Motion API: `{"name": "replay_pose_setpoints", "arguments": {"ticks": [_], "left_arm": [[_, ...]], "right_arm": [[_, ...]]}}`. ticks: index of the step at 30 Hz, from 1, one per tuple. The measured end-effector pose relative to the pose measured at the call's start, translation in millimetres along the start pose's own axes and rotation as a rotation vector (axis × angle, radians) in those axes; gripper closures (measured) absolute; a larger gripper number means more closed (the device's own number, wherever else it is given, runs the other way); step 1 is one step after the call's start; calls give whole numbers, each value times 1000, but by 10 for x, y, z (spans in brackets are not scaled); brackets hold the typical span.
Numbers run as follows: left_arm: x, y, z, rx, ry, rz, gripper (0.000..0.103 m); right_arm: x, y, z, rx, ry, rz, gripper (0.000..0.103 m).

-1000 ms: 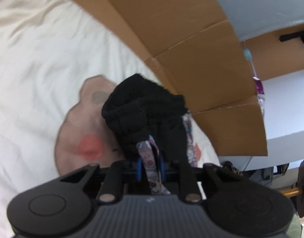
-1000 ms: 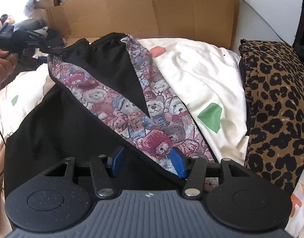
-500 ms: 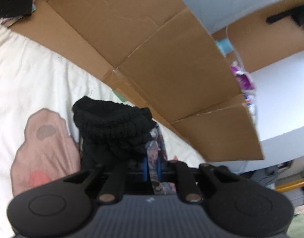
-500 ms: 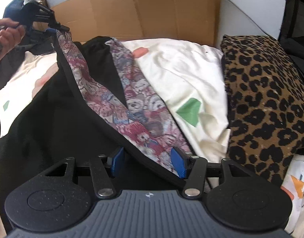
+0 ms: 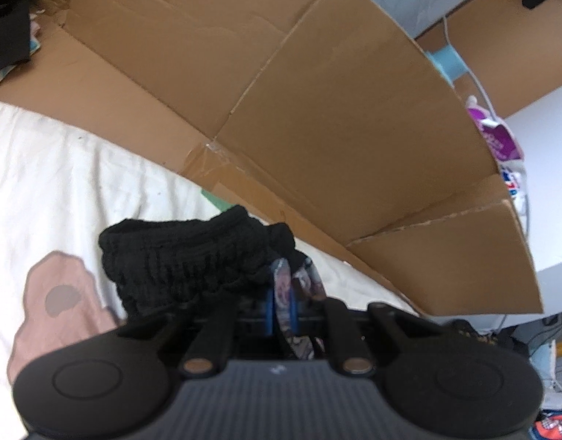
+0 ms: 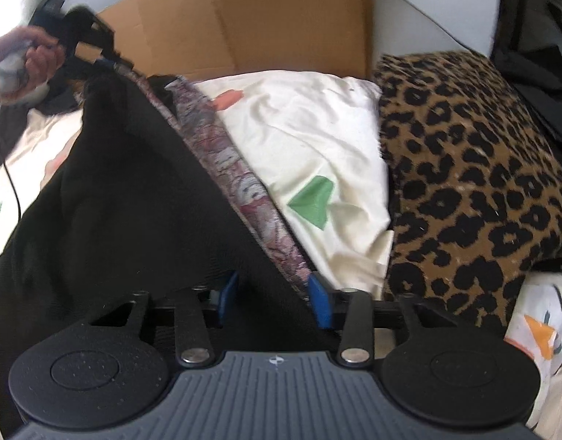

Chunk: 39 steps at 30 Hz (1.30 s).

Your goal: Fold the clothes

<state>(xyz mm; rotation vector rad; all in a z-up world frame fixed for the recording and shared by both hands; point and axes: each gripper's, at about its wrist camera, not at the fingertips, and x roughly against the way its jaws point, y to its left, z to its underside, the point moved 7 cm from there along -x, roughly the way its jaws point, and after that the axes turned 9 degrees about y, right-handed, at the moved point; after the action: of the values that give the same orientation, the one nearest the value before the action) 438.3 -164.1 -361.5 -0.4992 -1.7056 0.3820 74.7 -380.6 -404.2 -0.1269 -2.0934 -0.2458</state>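
- Bed, covered by a cream sheet [image 6: 310,135] printed with scattered shapes: a green patch [image 6: 312,201], a salmon patch [image 6: 227,99], a large pink blotch [image 5: 57,315].
- Leopard-print pillow [image 6: 471,183], lying on the sheet at the right side.
- Black garment [image 6: 127,205] with a teddy-bear patterned lining [image 6: 237,176], its lower part spread over the sheet's left side.
- Flattened cardboard [image 5: 317,117], standing along the bed's far edge, touching the sheet.
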Motion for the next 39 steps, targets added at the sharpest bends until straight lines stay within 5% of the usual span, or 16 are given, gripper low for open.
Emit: {"name": "replay_pose_setpoints", "arguments": {"ticks": [4, 10, 28, 31, 33, 37, 39], "left_arm": [[-134, -104, -29, -23, 12, -30, 94], [-312, -236, -49, -58, 26, -56, 94], [-854, -500, -141, -106, 69, -143, 94], [-815, -607, -147, -162, 92, -147, 78], [-746, -693, -134, -196, 104, -122, 58], [-528, -772, -103, -251, 102, -125, 48], [-421, -787, -89, -281, 103, -137, 46]], "right_arm": [[-29, -115, 16, -63, 24, -23, 100], [-21, -228, 60, -118, 60, -52, 103], [-16, -301, 38, -153, 79, -63, 103], [-30, -300, 34, -151, 83, -61, 103], [-33, -304, 32, -158, 85, -66, 102], [38, -323, 43, -186, 84, -82, 95], [107, -303, 61, -172, 78, -73, 76]]}}
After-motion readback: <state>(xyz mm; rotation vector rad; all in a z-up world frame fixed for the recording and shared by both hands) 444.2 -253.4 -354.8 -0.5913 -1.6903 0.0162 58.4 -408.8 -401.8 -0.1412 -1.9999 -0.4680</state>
